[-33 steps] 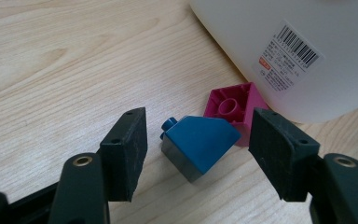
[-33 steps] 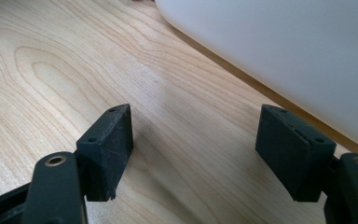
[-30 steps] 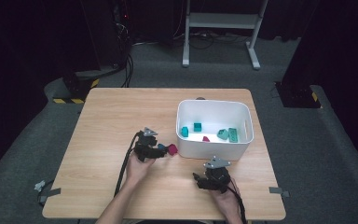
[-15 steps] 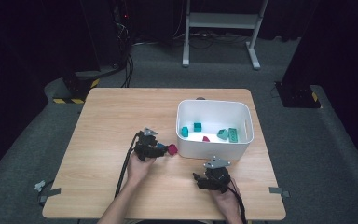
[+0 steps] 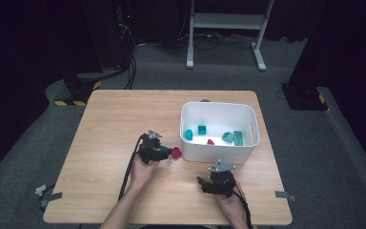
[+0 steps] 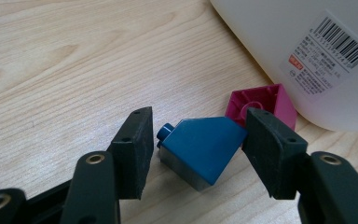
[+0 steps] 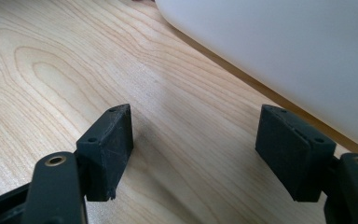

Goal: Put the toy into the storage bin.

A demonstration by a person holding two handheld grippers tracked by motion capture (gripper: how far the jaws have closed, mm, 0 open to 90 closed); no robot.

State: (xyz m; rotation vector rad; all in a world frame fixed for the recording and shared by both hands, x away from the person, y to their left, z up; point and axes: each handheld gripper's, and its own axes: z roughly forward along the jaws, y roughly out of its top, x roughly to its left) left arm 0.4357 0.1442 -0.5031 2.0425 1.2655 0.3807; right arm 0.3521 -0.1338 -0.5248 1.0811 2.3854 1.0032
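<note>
Blue block [image 6: 200,150] now between the just-closing left gripper [image 6: 196,135] jaws; right gripper [image 7: 193,140] apart.

The desk [image 6: 74,51] was pale wood with visible grain, smooth and matt. The blue block [image 6: 200,149] and pink block [image 6: 261,100] looked like smooth plastic; the white bin [image 6: 279,42] was semi-gloss plastic bearing a paper label [image 6: 335,51].

You're in a lab or studio: black curtains, cables [image 5: 124,67] upper left, metal stand [image 5: 226,28] top centre, hazard tape [image 5: 76,101].
</note>
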